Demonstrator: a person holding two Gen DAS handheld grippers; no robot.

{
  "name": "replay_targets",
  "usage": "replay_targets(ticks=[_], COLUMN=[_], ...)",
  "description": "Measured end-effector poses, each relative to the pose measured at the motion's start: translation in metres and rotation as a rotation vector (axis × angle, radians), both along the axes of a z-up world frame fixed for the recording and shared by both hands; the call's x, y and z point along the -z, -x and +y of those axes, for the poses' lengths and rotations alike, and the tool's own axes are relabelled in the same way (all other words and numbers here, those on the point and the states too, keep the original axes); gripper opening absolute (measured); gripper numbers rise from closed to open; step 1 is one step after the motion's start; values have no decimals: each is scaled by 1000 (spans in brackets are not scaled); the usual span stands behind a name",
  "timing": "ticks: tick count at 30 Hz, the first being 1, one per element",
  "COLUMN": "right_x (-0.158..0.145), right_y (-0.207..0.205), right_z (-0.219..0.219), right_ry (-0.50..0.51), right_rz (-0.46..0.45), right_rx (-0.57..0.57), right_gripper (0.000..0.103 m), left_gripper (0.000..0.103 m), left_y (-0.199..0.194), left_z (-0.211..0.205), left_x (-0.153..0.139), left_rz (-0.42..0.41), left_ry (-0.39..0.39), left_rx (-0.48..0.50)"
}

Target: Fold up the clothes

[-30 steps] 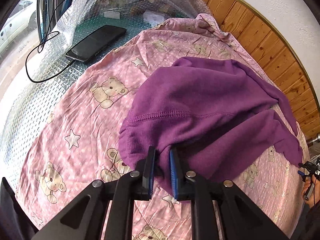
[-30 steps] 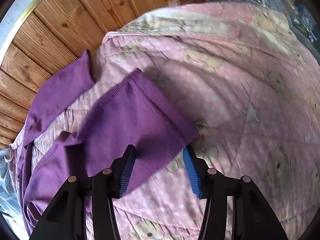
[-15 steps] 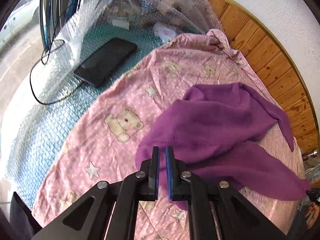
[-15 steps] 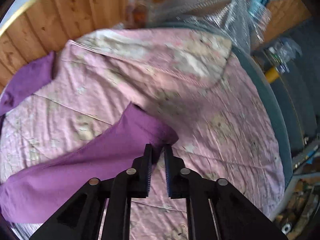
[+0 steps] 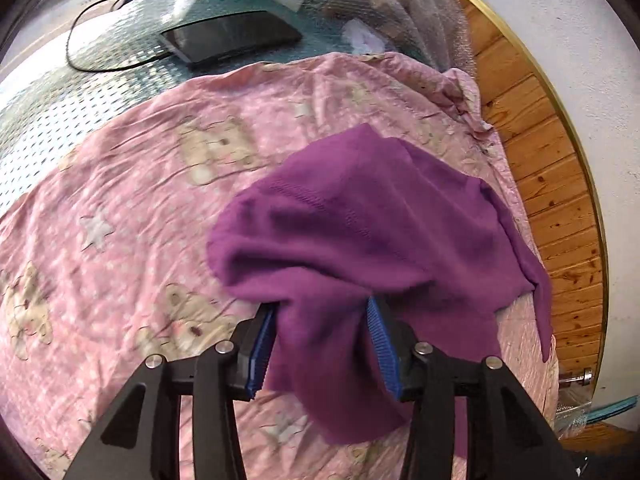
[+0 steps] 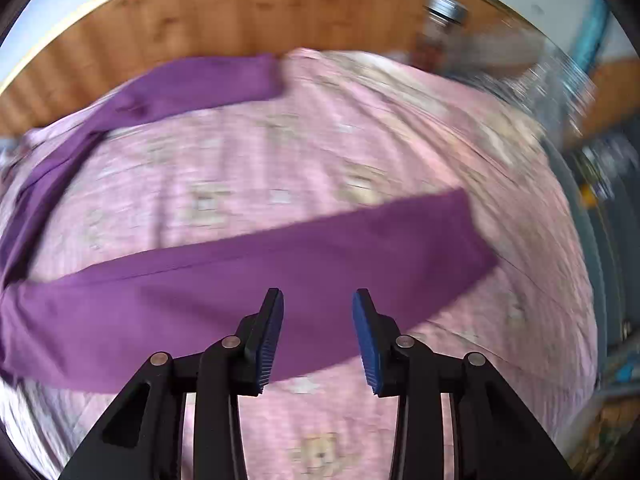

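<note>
There was one purple garment (image 5: 360,232), lying on a pink sheet (image 5: 132,208) printed with bears and stars that covered the table. In the right wrist view its sleeve (image 6: 280,264) stretched as a long band from left to right across the sheet, with the cuff end at the right. The left gripper (image 5: 322,344) stood with its jaws apart, and a fold of the garment hung between them. The right gripper (image 6: 318,336) was also released, just above the sleeve. Around it, one dark phone (image 5: 232,40) with one black cable (image 5: 92,32) lay on bubble wrap (image 5: 52,104), and wooden panelling (image 5: 552,184) stood behind.
</note>
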State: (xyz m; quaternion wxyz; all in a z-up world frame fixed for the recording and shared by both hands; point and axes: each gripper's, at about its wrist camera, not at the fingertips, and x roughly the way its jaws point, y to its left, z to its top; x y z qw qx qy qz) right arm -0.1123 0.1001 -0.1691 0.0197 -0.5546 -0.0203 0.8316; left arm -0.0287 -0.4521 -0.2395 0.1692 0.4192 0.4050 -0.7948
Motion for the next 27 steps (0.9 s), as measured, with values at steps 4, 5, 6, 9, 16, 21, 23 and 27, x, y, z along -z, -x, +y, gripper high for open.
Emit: replay_targets(ticks=[4, 5, 6, 9, 16, 21, 23, 27], right_x=[-30, -36, -39, -25, 38, 26, 26, 31], right_y=[-18, -25, -35, -69, -89, -8, 25, 67], right_z=[-180, -227, -273, -380, -473, -404, -370, -324], right_ry=[66, 70, 69, 22, -189, -88, -64, -54], right_rz=[98, 123, 148, 174, 143, 82, 35, -27], right_rx=[-489, -610, -732, -1019, -1327, -965, -824, -715], right_gripper=[49, 51, 53, 54, 31, 1, 1, 5], left_gripper=[49, 49, 49, 50, 51, 53, 63, 67], left_y=[43, 41, 32, -10, -60, -51, -48, -22], left_z=[52, 57, 55, 29, -8, -26, -33, -36], left_x=[-37, -43, -46, -42, -5, 22, 38, 57], left_rz=[165, 191, 201, 216, 144, 175, 214, 236], left_ry=[-8, -16, -19, -67, -123, -212, -299, -376], left_rx=[297, 331, 318, 188, 23, -93, -180, -278])
